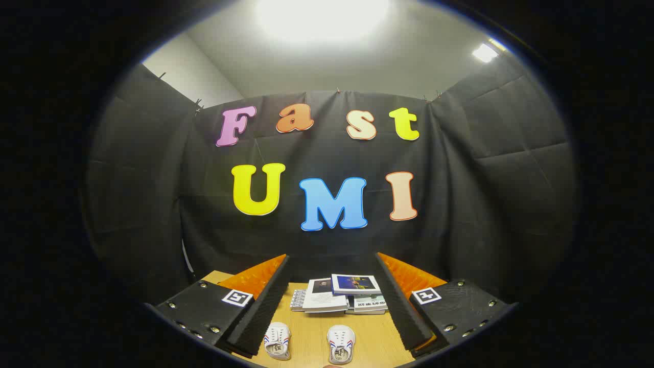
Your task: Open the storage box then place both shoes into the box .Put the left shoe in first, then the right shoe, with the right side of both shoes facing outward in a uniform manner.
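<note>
Two small white shoes with red and blue side stripes lie on the wooden table, toes pointing away from me. The left shoe sits close to the left finger, and the right shoe sits nearer the right finger. My gripper is open wide, held above the table, with both shoes between and below the fingers. Nothing is held between the fingers.
A stack of books and booklets lies on the table just beyond the shoes, at the foot of the black cloth wall.
</note>
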Demonstrator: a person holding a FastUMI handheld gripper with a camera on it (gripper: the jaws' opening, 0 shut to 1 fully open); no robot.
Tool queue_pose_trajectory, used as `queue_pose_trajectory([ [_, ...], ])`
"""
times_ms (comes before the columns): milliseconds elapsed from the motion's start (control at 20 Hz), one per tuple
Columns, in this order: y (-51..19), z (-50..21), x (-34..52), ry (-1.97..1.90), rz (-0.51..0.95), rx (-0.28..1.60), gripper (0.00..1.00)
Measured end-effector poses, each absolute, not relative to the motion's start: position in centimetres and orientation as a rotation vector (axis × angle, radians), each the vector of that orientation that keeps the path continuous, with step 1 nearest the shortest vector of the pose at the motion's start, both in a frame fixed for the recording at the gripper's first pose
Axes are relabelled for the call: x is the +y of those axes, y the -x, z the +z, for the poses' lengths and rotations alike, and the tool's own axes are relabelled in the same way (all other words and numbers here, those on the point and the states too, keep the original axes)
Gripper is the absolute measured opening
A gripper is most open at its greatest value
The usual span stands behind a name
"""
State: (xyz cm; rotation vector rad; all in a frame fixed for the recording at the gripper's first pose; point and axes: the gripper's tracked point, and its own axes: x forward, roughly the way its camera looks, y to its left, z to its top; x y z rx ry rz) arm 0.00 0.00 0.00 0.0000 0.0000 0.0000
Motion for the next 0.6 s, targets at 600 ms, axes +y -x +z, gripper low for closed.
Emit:
queue_pose_trajectory([
  [600, -0.7, -0.1, 1.1, 0.016, 0.042, 0.002, 0.98],
])
